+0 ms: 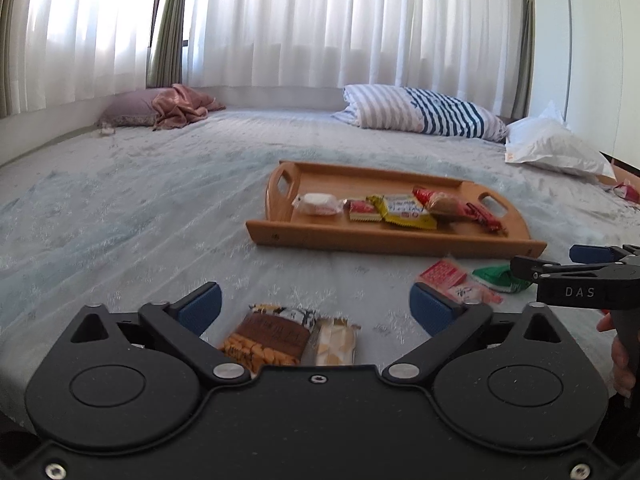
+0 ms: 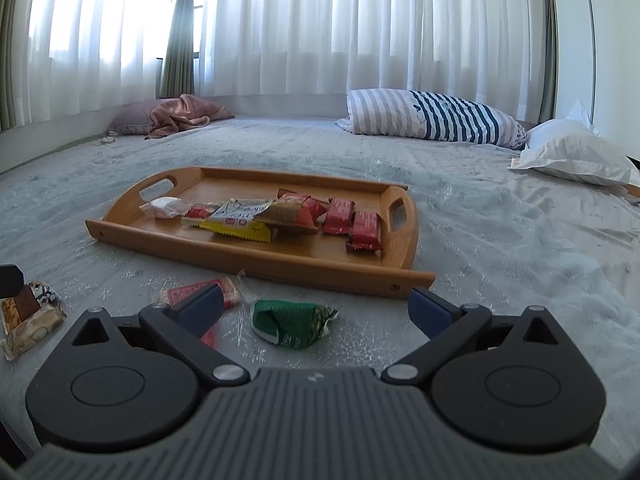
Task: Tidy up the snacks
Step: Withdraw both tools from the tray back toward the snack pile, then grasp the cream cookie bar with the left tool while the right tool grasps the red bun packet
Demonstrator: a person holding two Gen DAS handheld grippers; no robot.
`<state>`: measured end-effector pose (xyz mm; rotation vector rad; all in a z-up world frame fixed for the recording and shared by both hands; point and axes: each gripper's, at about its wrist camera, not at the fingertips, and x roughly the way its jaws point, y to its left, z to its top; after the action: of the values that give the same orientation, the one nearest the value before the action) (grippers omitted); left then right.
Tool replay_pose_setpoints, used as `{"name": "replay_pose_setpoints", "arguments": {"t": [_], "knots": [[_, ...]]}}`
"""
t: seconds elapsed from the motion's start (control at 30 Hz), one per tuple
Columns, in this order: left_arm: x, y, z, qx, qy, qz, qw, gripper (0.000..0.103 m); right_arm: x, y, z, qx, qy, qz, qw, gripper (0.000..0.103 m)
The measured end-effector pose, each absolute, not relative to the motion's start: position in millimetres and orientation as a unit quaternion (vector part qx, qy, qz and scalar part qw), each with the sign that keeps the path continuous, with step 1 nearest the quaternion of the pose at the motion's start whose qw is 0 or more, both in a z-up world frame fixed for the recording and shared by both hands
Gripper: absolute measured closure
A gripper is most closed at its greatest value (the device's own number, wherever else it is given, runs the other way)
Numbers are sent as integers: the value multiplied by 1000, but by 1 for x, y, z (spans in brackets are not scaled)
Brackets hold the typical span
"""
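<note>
A wooden tray (image 1: pixel 360 236) (image 2: pixel 256 260) lies on the bed and holds several wrapped snacks. My left gripper (image 1: pixel 316 308) is open and empty, hovering over a brown snack pack (image 1: pixel 266 340) and a pale cream pack (image 1: pixel 334 342) on the sheet. My right gripper (image 2: pixel 316 306) is open and empty, with a green packet (image 2: pixel 292 322) lying between its fingers and a red packet (image 2: pixel 200 292) by its left finger. The same green packet (image 1: pixel 498 278) and red packet (image 1: pixel 444 274) show in the left wrist view, where the right gripper (image 1: pixel 548 262) enters from the right.
The pale blue bedsheet (image 2: pixel 500 240) is wrinkled. A striped pillow (image 2: pixel 432 118) and a white plastic bag (image 2: pixel 576 152) lie at the back right. A pink cloth and pillow (image 2: pixel 180 116) lie at the back left. White curtains hang behind.
</note>
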<state>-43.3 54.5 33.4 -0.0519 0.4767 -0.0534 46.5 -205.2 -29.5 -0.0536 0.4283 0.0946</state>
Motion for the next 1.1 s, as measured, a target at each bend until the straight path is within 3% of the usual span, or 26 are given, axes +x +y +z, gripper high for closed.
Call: {"name": "replay_pose_setpoints", "arguments": {"t": [0.07, 0.23, 0.6, 0.77, 1.1], "knots": [[-43, 53, 28, -34, 248, -38, 967, 32, 44, -205, -32, -23, 215, 48, 975, 0], [-42, 44, 14, -20, 280, -61, 958, 53, 44, -202, -38, -19, 224, 57, 973, 0], [-37, 43, 5, -18, 289, -51, 956, 61, 34, -187, -39, -6, 216, 113, 970, 6], [-32, 43, 2, -24, 302, -63, 951, 73, 30, -169, -40, -31, 212, 149, 965, 6], [-28, 46, -1, -36, 303, -65, 950, 75, 42, -148, -45, -52, 227, 167, 958, 14]]}}
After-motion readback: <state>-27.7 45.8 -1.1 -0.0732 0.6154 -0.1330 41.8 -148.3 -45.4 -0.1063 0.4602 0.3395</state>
